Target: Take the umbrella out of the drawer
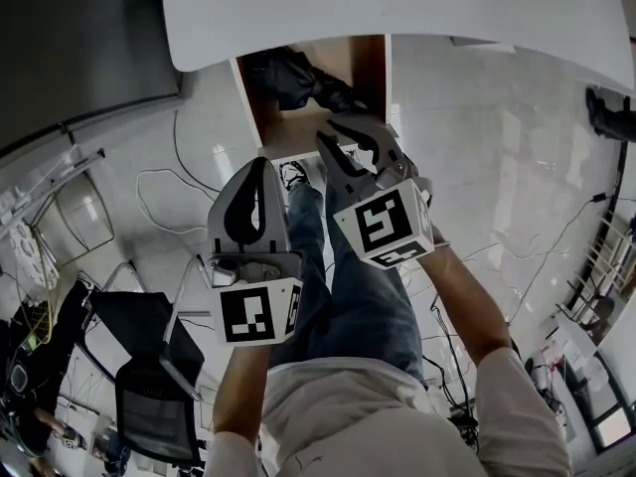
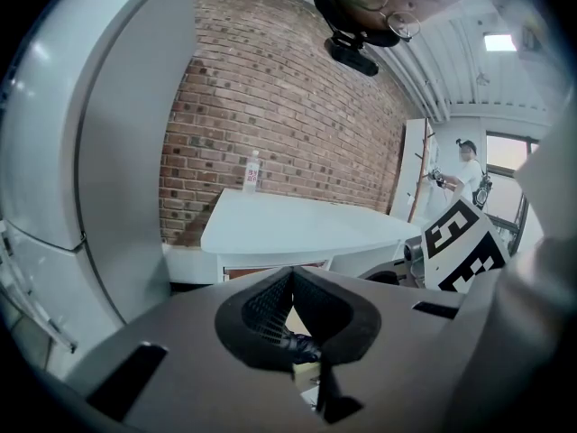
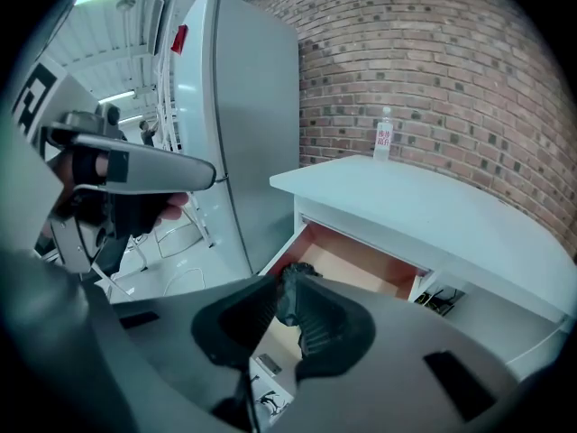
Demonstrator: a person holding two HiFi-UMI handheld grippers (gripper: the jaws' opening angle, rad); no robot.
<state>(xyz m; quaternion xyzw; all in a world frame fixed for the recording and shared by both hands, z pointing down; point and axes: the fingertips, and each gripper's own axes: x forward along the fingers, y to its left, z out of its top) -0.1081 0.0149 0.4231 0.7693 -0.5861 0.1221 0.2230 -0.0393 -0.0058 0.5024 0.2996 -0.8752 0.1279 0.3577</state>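
Note:
A dark folded umbrella (image 1: 298, 76) lies at the back of the open wooden drawer (image 1: 310, 127) under the white table (image 1: 397, 8). In the right gripper view the umbrella (image 3: 290, 289) shows through the narrow gap between my jaws, inside the drawer (image 3: 356, 264). My right gripper (image 1: 329, 130) hangs over the drawer's front edge, slightly open, with nothing between its pads. My left gripper (image 1: 260, 163) is just left of the drawer front, above the floor. It is shut and empty, and its tips meet in the left gripper view (image 2: 288, 276).
A water bottle (image 3: 384, 139) stands on the table by the brick wall. A tall refrigerator (image 3: 236, 124) is left of the drawer. A black chair (image 1: 149, 376) and loose cables (image 1: 159, 195) are on the floor at left. Another person (image 2: 467, 174) stands far off.

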